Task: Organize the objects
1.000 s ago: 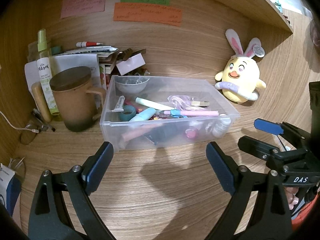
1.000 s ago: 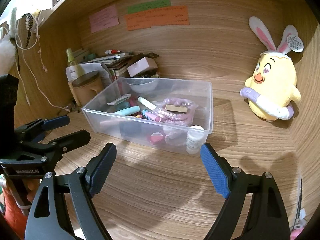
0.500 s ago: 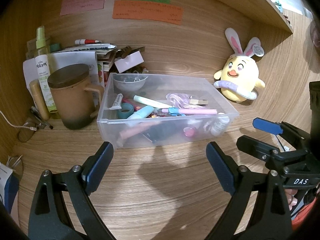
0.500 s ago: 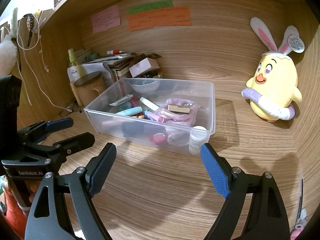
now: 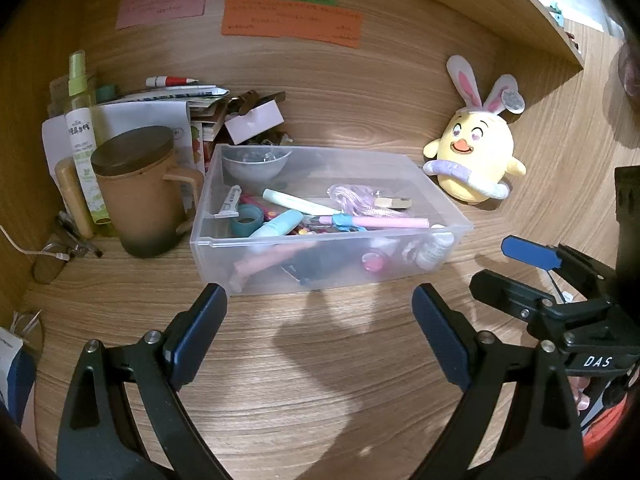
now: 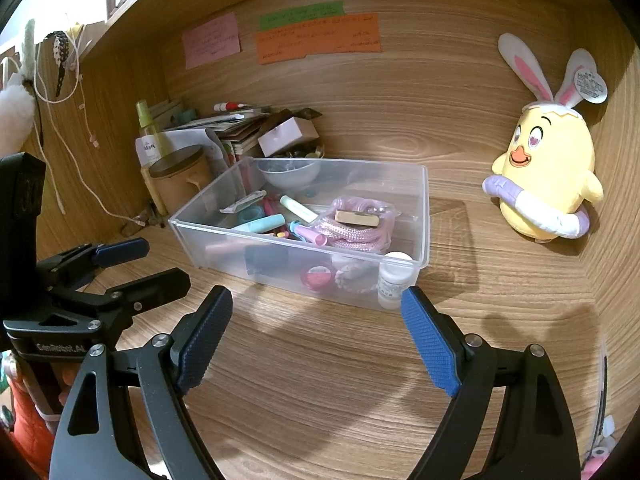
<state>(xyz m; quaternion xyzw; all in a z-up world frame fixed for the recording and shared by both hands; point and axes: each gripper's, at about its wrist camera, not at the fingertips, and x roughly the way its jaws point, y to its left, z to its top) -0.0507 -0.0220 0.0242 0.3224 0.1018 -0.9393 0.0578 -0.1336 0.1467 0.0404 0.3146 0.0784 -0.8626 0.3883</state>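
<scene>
While both claws hang over the bare wooden worktop (image 5: pixel 320 380), neither touches anything. From its own camera the left claw (image 5: pixel 319 332) shows its jaws spread wide and empty, just short of the near wall of the clear plastic bin (image 5: pixel 320 268); the right claw (image 6: pixel 316 328) is likewise agape with nothing between its blue pads (image 6: pixel 430 344), facing the bin's near right corner.

That bin sits in the middle of the worktop and holds a jumble: a small bowl (image 5: pixel 256 162) at the back left, a coil of pink cord (image 6: pixel 352 228) with a small tan block (image 6: pixel 357 218) on top, a pink pen with a blue clip (image 5: pixel 380 222), a pale blue tube (image 5: pixel 276 229), a teal tape roll (image 5: pixel 248 220), and a little white bottle (image 6: pixel 394 280) in the front right corner (other pieces are too muddled to name).

Just left of the bin stands a brown lidded mug (image 5: pixel 144 196), with a green spray bottle (image 5: pixel 82 128) and stacked papers (image 5: pixel 168 98) behind it. A yellow chick plush with bunny ears (image 6: pixel 548 180) sits well to the right, against the back wall. 3 paper notes (image 6: pixel 316 36) are stuck on that wall.
</scene>
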